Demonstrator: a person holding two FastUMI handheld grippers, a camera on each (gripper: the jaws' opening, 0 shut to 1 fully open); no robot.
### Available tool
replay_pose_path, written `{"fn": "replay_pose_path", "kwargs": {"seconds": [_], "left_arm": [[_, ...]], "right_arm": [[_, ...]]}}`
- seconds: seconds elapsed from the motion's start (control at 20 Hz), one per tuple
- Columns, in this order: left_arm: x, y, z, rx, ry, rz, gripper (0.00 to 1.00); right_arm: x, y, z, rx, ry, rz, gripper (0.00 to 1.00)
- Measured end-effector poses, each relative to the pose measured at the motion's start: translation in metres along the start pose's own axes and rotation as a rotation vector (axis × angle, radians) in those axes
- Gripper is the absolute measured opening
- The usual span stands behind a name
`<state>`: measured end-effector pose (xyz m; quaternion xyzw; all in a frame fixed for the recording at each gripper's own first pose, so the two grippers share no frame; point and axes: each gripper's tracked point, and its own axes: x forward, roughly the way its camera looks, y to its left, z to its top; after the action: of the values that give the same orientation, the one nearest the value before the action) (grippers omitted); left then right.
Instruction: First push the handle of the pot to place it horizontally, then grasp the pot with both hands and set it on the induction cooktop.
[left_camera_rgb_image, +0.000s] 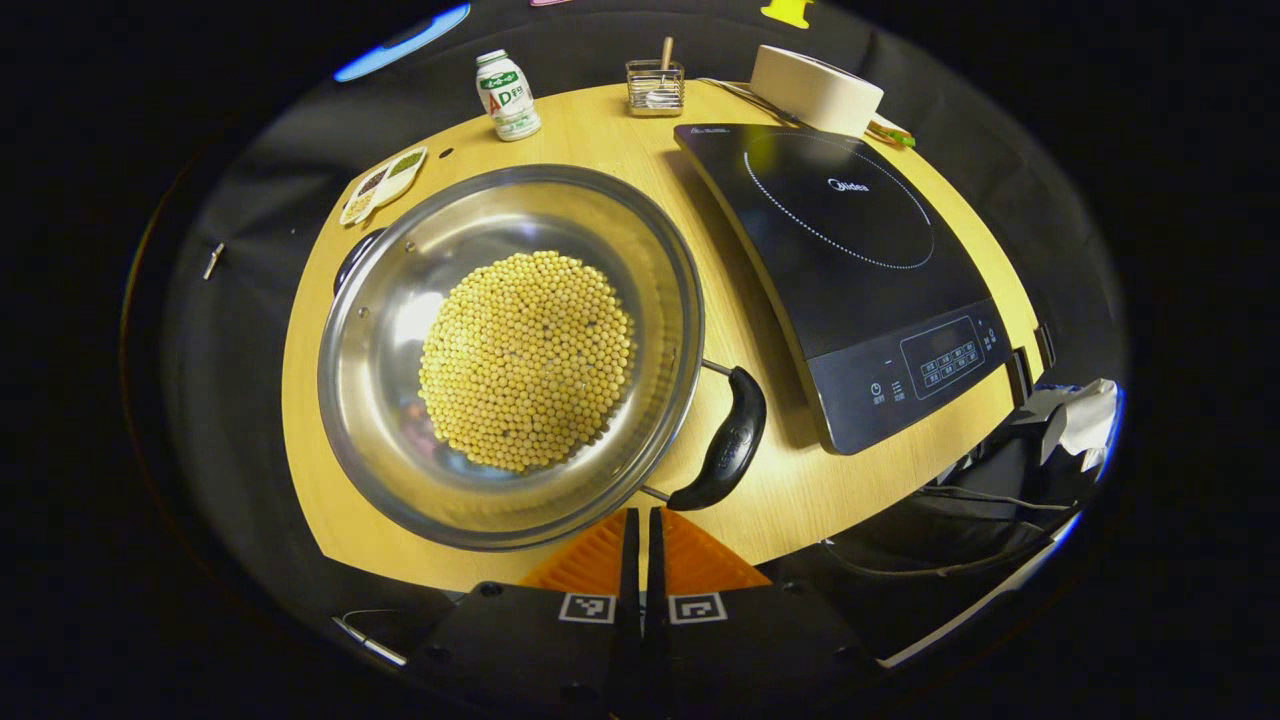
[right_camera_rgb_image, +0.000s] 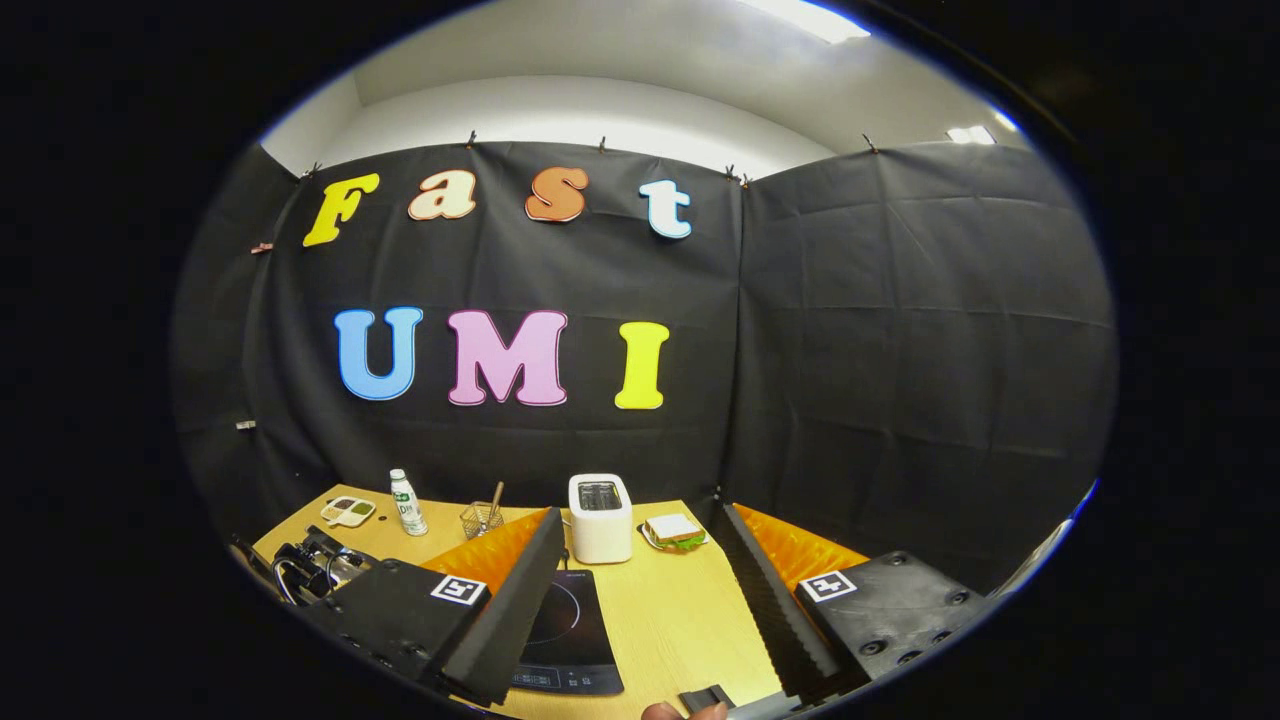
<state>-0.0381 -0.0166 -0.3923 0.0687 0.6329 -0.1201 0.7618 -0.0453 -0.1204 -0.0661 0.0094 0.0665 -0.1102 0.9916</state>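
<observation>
Table (left_camera_rgb_image: 780, 500) carries bottle (left_camera_rgb_image: 507, 95), toaster (left_camera_rgb_image: 815, 88), cooktop (left_camera_rgb_image: 860, 280).

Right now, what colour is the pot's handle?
Black, clearest in the left gripper view: pot handle.

A shiny silver pot (left_camera_rgb_image: 510, 355) holds a mound of pale yellow beans (left_camera_rgb_image: 527, 360); its handle (left_camera_rgb_image: 727, 443) on the near right is glossy black. The table (left_camera_rgb_image: 590, 135) is light yellow wood grain. On the right, the cooktop (left_camera_rgb_image: 850, 270) is black with a white dotted ring and white markings. At the far edge stand a white bottle (left_camera_rgb_image: 507, 95) with a green and red label, a silver wire basket (left_camera_rgb_image: 655, 87), and a white toaster (right_camera_rgb_image: 600, 517). A white dish (left_camera_rgb_image: 383, 184) on the far left holds green, brown and tan portions. A sandwich (right_camera_rgb_image: 673, 529) shows white bread and green filling.
</observation>
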Motion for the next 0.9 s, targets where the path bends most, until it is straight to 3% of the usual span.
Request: {"fn": "replay_pose_path", "kwargs": {"seconds": [0.9], "left_arm": [[0.024, -0.021, 0.086, -0.002, -0.049, 0.011, 0.05]], "right_arm": [[0.043, -0.011, -0.010, -0.020, 0.032, -0.013, 0.98]]}}
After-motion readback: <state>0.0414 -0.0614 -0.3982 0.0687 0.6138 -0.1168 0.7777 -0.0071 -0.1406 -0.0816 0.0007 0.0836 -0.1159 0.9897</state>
